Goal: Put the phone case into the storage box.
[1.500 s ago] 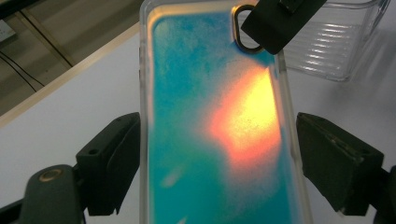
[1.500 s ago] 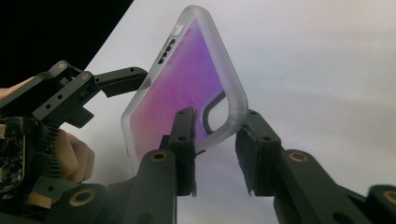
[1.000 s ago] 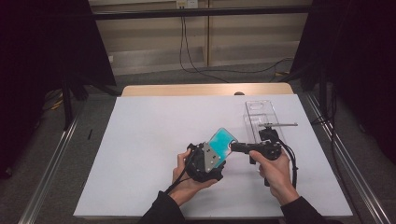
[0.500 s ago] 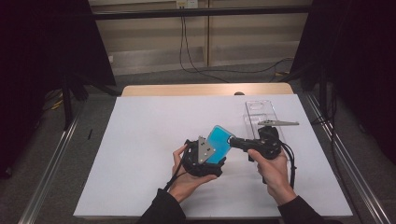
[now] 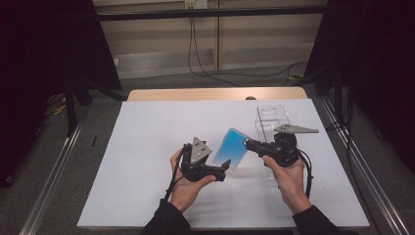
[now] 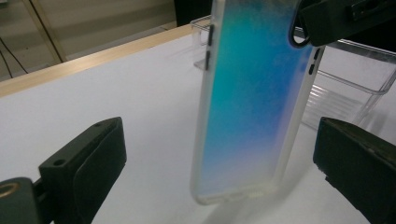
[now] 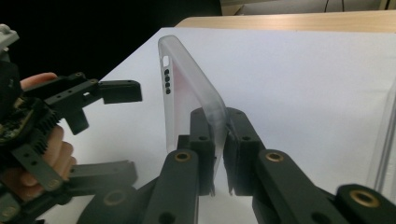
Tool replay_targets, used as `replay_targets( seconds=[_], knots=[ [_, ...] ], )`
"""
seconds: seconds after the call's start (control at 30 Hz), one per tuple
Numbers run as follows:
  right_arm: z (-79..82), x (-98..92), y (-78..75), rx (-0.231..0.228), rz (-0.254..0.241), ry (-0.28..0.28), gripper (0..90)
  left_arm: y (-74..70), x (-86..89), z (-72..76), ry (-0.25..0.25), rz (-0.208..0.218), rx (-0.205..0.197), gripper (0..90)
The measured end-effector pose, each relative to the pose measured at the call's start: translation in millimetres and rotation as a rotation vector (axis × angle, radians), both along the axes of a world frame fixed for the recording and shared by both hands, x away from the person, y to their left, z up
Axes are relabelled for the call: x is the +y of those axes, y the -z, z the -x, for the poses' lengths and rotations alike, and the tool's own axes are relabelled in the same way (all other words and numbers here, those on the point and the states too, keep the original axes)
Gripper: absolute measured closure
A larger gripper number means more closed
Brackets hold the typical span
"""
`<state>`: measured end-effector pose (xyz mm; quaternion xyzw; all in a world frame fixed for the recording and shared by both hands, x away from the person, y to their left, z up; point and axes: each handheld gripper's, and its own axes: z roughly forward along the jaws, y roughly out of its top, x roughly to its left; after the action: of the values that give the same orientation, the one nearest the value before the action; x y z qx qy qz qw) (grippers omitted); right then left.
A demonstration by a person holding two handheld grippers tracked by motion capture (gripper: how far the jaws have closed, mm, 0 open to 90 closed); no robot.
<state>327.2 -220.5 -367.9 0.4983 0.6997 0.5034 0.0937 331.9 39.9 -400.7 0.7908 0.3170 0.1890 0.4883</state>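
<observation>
White-covered desk (image 5: 147,161) with a wooden far edge, between dark curtains; cables hang on the back wall. Right tool (image 5: 249,144) clenched on a blue-tinted phone case (image 5: 232,150), held above the desk. Left tool (image 5: 222,170), jaws just opened, straddles its lower end untouched. Clear stand (image 5: 272,121) partly hidden behind the right tool.

The right claw (image 7: 218,154) is clamped on the edge of a frosted, translucent phone case (image 7: 187,98), its two black jaws pressed against either face of the thin wall. The case stands upright out of the claw and leans away, a row of small dark holes showing near its far end. To the left of the claw, the left claw (image 7: 119,133) stands with jaws spread wide, apart from the case, with fingers (image 7: 58,151) wrapped round its body. Beneath lies the white desk (image 7: 303,79).
</observation>
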Motion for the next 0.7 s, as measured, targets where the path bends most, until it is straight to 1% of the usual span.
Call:
replay_targets(
  seconds=[0.03,0.07,0.1,0.17,0.2,0.27,0.3,0.4,0.47,0.57,0.6,0.7],
  knots=[
    [-0.3,-1.2,0.3,-0.005,-0.001,0.004,82.4,-0.5,1.1,0.7,-0.009,-0.014,-0.009,2.6],
    [-0.4,-1.8,0.4,-0.005,0.0,0.005,82.4,-0.4,2.5,1.8,-0.029,-0.022,-0.026,2.6],
    [-0.7,-2.6,0.4,-0.014,0.006,0.006,82.4,-0.2,4.3,2.2,-0.041,-0.026,-0.031,2.6],
    [-1.1,-3.6,0.5,-0.022,0.012,0.01,82.5,1.5,7.2,2.1,-0.05,-0.02,-0.032,2.6],
    [-1.0,-4.1,0.3,-0.026,0.012,0.009,82.4,3.3,8.7,2.3,-0.058,-0.029,-0.04,2.5],
    [-0.9,-4.7,-0.5,-0.036,0.022,0.011,82.4,6.3,11.0,2.9,-0.058,-0.033,-0.059,2.7],
    [-0.8,-5.8,-1.0,-0.047,0.025,0.011,82.5,6.9,12.2,2.9,-0.06,-0.03,-0.059,2.8],
    [-1.5,-10.0,-2.0,-0.057,0.023,0.019,82.4,10.1,16.6,2.0,-0.077,-0.005,-0.076,3.7],
    [-1.5,-12.9,-2.8,-0.068,0.024,0.023,82.5,11.6,19.2,1.7,-0.079,-0.007,-0.088,4.0],
    [-1.4,-16.0,-4.3,-0.075,0.035,0.032,82.5,12.0,23.9,0.2,-0.093,0.029,-0.092,4.2],
    [-1.6,-17.0,-4.5,-0.076,0.034,0.036,82.5,11.8,25.2,0.2,-0.099,0.033,-0.098,4.2],
    [-2.5,-18.8,-4.4,-0.086,0.043,0.038,82.5,12.1,29.6,0.7,-0.08,0.041,-0.099,4.4]
  ],
)
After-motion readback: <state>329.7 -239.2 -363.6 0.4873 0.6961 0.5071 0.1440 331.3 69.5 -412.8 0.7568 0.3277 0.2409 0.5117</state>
